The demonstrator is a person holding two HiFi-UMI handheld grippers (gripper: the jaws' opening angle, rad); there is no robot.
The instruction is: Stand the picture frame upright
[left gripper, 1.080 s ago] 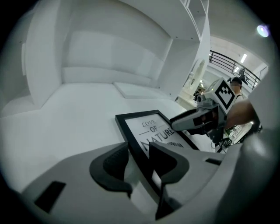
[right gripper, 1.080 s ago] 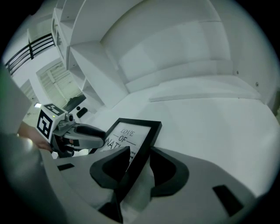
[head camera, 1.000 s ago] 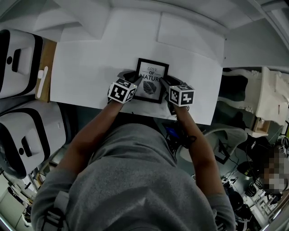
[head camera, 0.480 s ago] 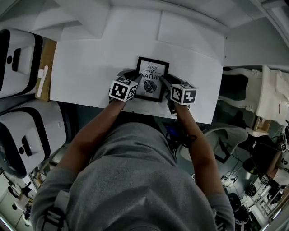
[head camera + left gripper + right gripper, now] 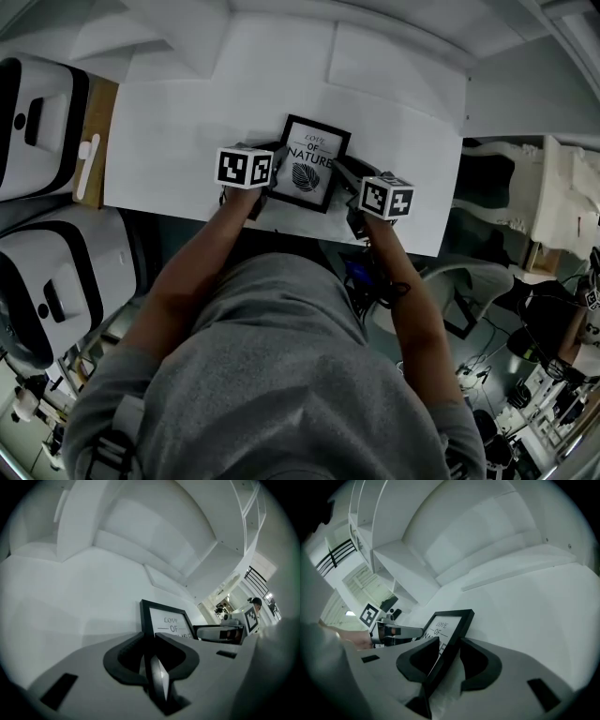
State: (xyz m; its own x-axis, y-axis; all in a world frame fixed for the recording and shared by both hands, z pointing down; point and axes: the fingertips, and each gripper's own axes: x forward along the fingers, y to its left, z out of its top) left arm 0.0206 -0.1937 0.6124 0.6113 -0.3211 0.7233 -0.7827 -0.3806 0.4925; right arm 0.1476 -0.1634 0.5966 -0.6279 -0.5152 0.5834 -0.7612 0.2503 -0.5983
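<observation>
The left gripper [image 5: 270,176] meets the left edge of a black rectangular picture frame [image 5: 310,167] holding a white leaf print. Its jaws have just been closing, and that edge is now pinched between them. The picture frame is near the middle of the white table [image 5: 169,141], towards the near edge, turned slightly askew between the two grippers. On the right, the right gripper [image 5: 347,180] has its jaws partly apart and clamped on the frame's right edge, one on the front and one behind.
</observation>
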